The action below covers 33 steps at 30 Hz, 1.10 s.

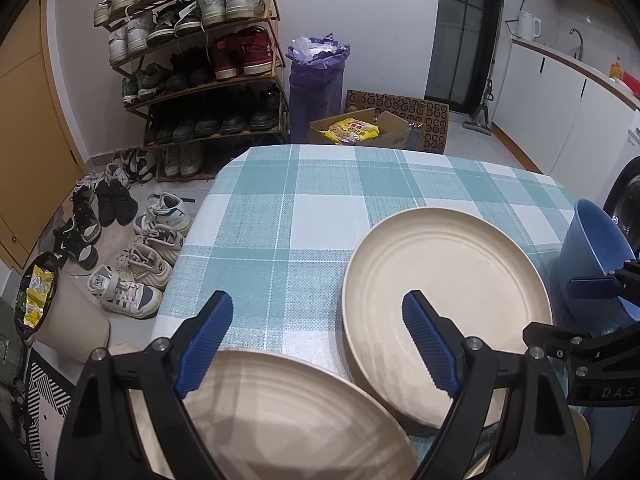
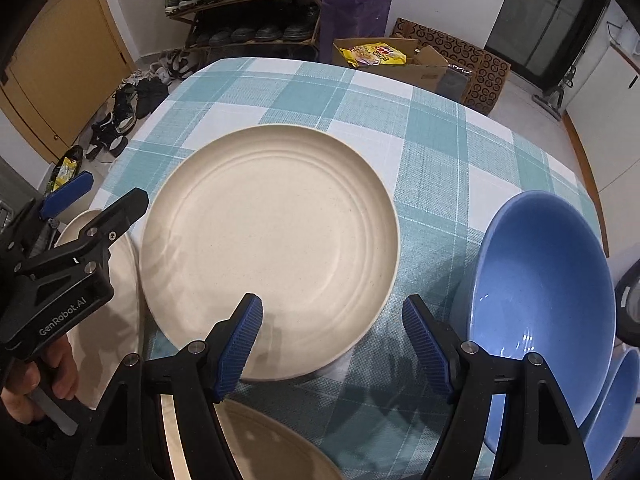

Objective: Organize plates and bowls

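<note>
Both my tools, left tool (image 1: pixel 318 342) and right tool (image 2: pixel 332 346), stand apart and empty over the checked-cloth desk (image 2: pixel 432 152), where round cream plates (image 2: pixel 272 248) crowd blue glazed bowls (image 2: pixel 548 276) near its edge; a careless grasp risks nudging crockery off.

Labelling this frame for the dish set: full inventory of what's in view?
Plates: three, cream, on the table, one central, two near edge.
Bowls: two, blue, table's right side.
Tablecloth: one, teal-white check.
Shoe rack: one, wooden, full, far wall; loose shoes below.
Bin bag: one, purple.
Cardboard box: one, brown, yellow packets inside.
Kettle: one, white, counter.
Left gripper: open, empty.
Right gripper: open, empty.
</note>
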Available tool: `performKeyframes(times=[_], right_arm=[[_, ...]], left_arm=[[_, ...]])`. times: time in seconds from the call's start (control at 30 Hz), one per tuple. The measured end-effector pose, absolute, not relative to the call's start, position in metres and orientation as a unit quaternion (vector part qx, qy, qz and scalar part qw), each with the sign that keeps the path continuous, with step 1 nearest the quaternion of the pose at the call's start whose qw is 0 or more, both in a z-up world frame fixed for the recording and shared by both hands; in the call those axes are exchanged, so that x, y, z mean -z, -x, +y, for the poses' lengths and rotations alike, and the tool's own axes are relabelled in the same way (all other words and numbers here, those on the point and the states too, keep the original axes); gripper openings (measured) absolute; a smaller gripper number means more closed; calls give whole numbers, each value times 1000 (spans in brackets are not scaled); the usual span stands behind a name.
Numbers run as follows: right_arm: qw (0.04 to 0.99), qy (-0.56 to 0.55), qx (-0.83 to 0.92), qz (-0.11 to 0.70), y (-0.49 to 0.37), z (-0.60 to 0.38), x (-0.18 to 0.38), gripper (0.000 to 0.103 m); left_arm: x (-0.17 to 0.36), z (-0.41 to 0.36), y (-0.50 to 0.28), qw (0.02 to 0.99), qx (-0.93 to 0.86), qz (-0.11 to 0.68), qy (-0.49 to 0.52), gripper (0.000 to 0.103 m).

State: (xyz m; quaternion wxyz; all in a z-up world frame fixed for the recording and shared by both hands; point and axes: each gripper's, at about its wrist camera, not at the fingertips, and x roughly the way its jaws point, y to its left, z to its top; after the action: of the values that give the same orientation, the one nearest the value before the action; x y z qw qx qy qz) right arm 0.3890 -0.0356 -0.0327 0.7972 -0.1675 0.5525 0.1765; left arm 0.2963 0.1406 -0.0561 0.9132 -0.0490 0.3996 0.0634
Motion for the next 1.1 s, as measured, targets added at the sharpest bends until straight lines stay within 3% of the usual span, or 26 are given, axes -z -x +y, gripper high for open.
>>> performKeyframes(times=[0.77, 0.9, 1.1], right_arm=[[783, 174, -160, 575, -379, -22, 48, 75], [779, 181, -147, 582, -384, -26, 54, 75], [763, 135, -158, 612, -394, -37, 66, 75]], left_arm=[[69, 137, -312, 901, -64, 427, 39, 84], [76, 133, -318, 893, -57, 446, 35, 77], [87, 129, -323, 881, -40, 470, 42, 55]])
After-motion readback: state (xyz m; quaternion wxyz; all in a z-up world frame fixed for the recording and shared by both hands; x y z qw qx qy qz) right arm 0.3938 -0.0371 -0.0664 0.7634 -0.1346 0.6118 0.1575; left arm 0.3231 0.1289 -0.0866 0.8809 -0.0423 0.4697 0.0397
